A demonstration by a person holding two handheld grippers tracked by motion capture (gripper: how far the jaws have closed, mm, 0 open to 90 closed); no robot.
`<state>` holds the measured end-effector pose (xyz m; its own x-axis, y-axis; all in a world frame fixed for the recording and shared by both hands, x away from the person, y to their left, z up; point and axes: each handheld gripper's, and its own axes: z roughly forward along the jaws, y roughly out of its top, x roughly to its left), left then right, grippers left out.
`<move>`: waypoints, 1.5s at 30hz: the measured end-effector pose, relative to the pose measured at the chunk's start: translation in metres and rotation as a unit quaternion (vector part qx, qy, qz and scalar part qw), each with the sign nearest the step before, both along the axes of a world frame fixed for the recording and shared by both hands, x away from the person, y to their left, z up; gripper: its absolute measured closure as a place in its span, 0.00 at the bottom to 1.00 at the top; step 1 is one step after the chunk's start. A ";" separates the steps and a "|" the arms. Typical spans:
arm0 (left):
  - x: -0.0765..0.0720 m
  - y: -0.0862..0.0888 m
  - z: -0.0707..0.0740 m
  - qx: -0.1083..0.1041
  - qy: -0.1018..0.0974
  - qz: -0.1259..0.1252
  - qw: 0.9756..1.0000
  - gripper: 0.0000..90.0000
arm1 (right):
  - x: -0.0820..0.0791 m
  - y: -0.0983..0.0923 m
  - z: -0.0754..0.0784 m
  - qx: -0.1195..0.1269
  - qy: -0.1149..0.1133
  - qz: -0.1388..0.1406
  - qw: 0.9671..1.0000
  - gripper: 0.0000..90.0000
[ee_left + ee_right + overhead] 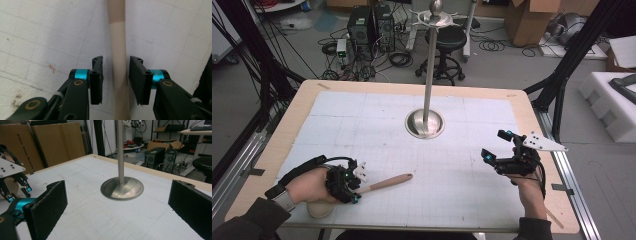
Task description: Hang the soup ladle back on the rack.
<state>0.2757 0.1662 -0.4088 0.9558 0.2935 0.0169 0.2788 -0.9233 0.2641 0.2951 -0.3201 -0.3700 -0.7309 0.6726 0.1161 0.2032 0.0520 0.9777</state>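
A long utensil (384, 183) with a wooden handle and a beige head lies on the white gridded mat near the table's front left. My left gripper (356, 189) is low over it and open. In the left gripper view the handle (118, 50) runs straight between the two pads (96, 82), with a small gap on each side. My right gripper (495, 145) hovers open at the right side of the table with nothing in it. Its wide-apart pads (47, 205) frame a metal stand (122, 188).
The metal stand's round base (425, 123) sits at the mat's centre, and its tall pole (430, 60) ends in hooks at the top. The wooden table edge (532, 115) borders the mat. Beyond the table stand a stool (448, 42), computers and boxes.
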 end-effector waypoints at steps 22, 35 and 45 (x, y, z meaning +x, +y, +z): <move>0.002 0.002 0.002 -0.022 0.003 0.027 0.999 0.87 | 0.000 0.000 0.000 -0.003 0.000 0.001 1.000 0.01; -0.003 0.027 0.023 -0.163 -0.020 0.087 0.983 0.87 | 0.000 0.000 0.000 -0.003 0.001 0.000 1.000 0.01; -0.003 0.042 0.032 -0.257 -0.052 0.118 0.958 0.87 | -0.001 0.000 0.000 -0.003 0.000 -0.001 1.000 0.01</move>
<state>0.2722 0.2077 -0.3768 0.8628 0.4960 -0.0971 0.4118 -0.5785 0.7041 0.2945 -0.3203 -0.3703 -0.7289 0.6752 0.1128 0.2038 0.0566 0.9774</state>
